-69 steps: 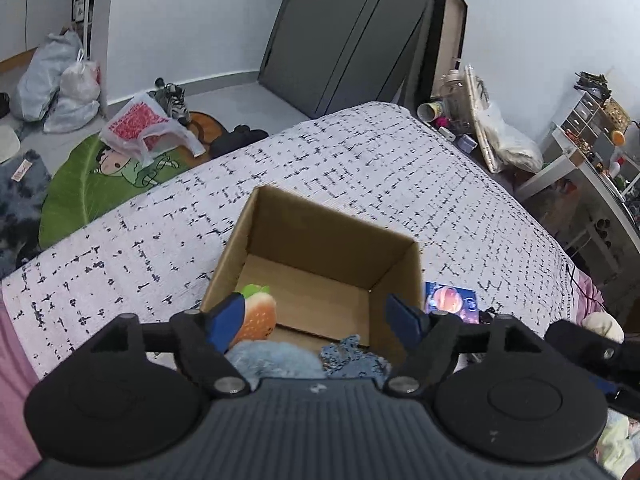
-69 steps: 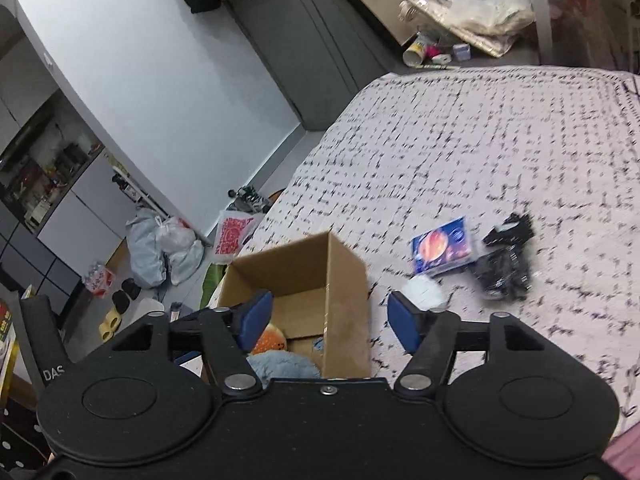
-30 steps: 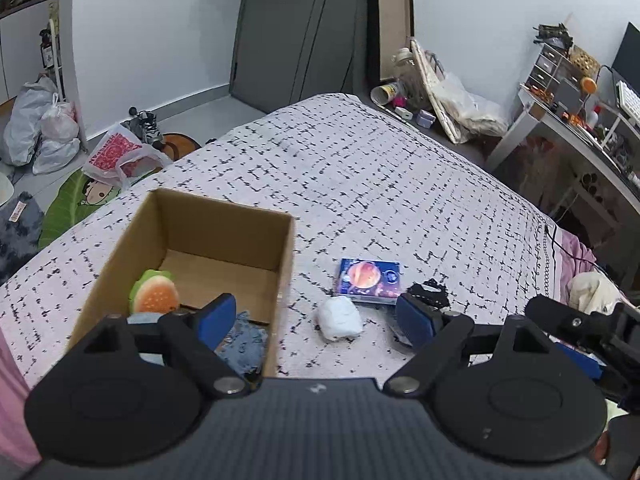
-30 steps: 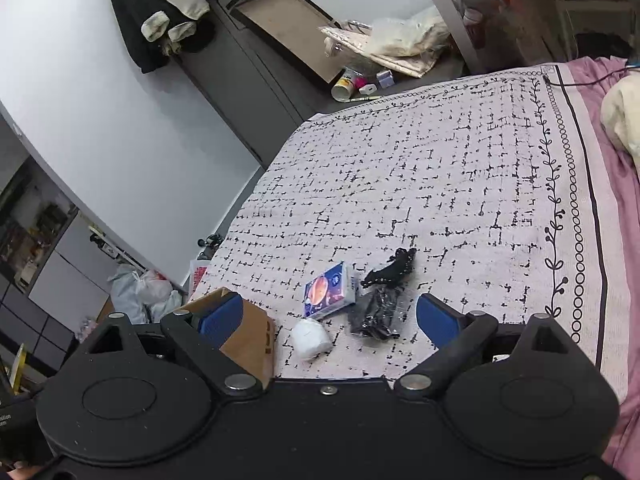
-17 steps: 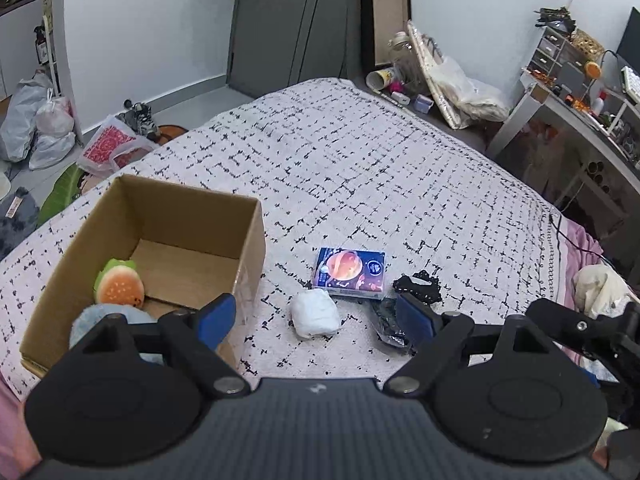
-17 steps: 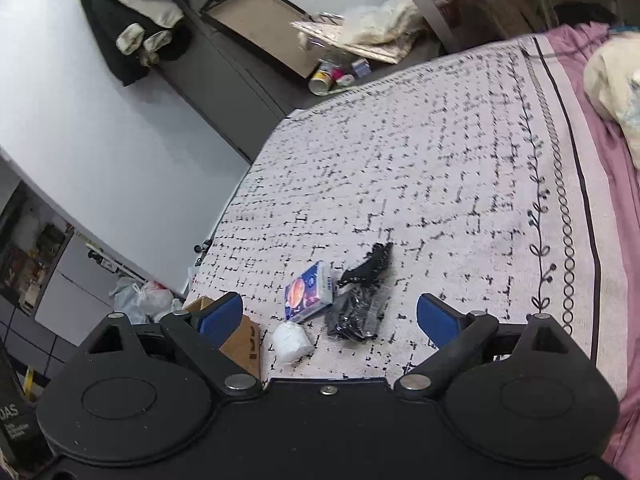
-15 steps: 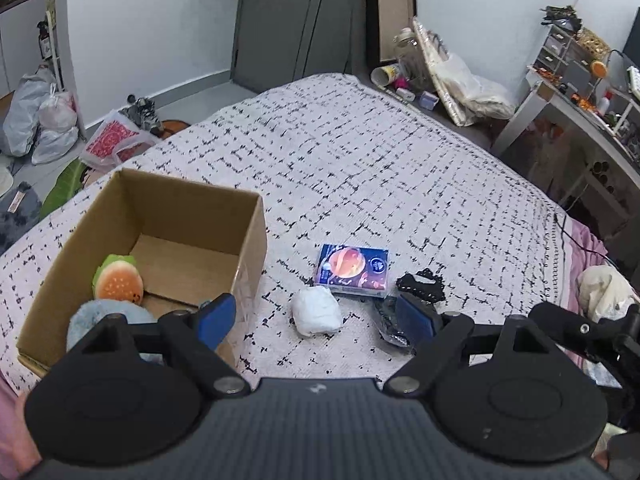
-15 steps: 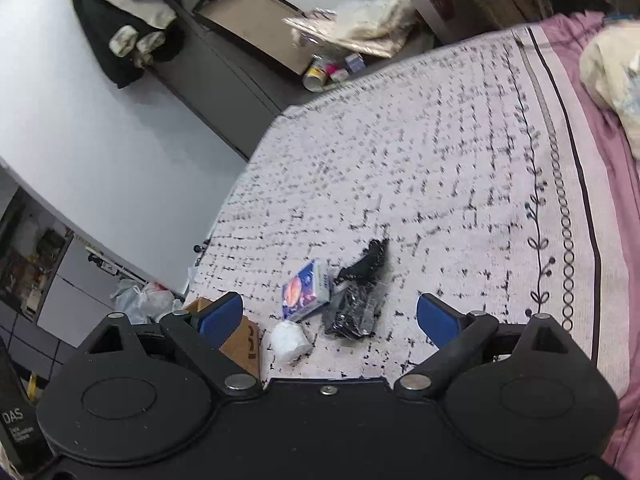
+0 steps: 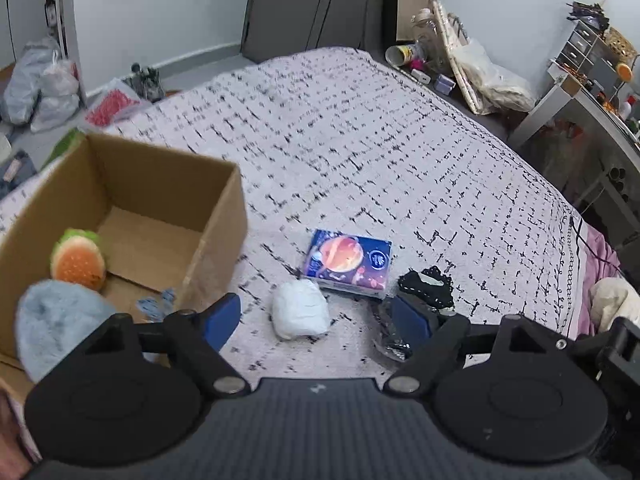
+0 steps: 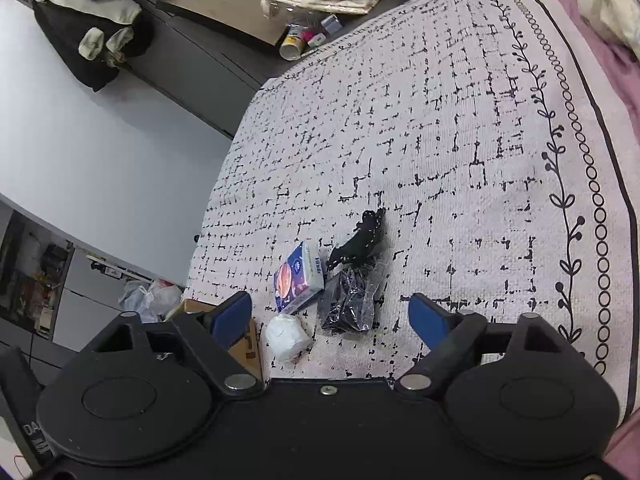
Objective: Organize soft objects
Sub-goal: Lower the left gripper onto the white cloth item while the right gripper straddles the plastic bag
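Since the earlier frames both grippers had swung away from the cardboard box (image 9: pixel 216 216), now at the left of the frame. The left gripper (image 9: pixel 316 316) and right gripper (image 10: pixel 330 316) stood released, empty. The white bundle (image 9: pixel 300 314), tissue pack (image 9: pixel 348 262) and black bag (image 10: pixel 350 298) lay at lower centre on the bedspread (image 9: pixel 380 152); the burger plush (image 9: pixel 78 260) sat inside the box.

Bedroom. Bed (image 9: pixel 360 128) fills most of both views, covered in a pale spread with broken black grid marks; a vine-and-ring border (image 10: pixel 576 184) runs along one side, pink sheet (image 10: pixel 616 60) beyond it. White walls (image 9: pixel 160 12), grey floor. Dark wardrobe (image 9: pixel 316 0) at the bed's far end, a framed panel (image 10: pixel 224 4) leaning on it. Dark coat (image 10: pixel 92 20) hangs on the wall. Cluttered white desk (image 9: pixel 592 100) to one side (contents too small to tell). Plastic bags (image 9: pixel 40 84) on the floor.
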Tool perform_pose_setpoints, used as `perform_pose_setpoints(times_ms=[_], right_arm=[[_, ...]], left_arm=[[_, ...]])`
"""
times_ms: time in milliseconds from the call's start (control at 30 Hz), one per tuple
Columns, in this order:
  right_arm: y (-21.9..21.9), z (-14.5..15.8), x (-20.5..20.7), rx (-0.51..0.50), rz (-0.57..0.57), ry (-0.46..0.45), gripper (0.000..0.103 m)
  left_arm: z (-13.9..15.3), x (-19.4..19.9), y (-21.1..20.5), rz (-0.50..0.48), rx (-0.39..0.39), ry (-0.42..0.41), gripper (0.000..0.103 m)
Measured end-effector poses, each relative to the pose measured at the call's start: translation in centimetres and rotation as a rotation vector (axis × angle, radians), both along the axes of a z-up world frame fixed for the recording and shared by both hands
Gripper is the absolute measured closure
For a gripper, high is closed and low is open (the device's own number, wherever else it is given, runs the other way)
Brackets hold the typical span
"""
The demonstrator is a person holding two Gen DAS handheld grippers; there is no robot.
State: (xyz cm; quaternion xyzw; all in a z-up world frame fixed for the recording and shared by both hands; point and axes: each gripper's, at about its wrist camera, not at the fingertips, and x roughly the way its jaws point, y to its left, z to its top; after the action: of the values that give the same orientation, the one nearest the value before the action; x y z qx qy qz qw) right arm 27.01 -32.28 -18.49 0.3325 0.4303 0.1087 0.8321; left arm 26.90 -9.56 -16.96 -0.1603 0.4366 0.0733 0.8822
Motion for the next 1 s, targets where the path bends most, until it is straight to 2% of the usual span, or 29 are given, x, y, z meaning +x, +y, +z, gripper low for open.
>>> perform_pose_setpoints(times_ms=[133,200,433,733,1000], right_arm=[[0.0,-0.6,0.5,0.002,-0.001,0.014,0.024],[0.1,-0.9,0.7,0.010,-0.001,0.019,0.024],[0.4,-1.6,1.7,0.007,-0.007,0.026,0.026],[0.2,-2.2,2.3,0.021,-0.016,0.037,0.028],[0.9,-3.1,2.9,0.022,-0.003,0.054,0.029]], left_arm=[[-1.4,0.5,-0.5,0.008,0.030,-0.001,0.020],[-1.8,0.7,-0.9,0.001,0.069,-0.016,0.020],[-2.1,1.2,-1.8,0.021,0.128,-0.040,0.020],[-2.7,0.6,-3.5,-0.009,0.200,-0.100,0.021],[-4.1,1.3,-3.0,0.008,0.178,-0.070,0.024]])
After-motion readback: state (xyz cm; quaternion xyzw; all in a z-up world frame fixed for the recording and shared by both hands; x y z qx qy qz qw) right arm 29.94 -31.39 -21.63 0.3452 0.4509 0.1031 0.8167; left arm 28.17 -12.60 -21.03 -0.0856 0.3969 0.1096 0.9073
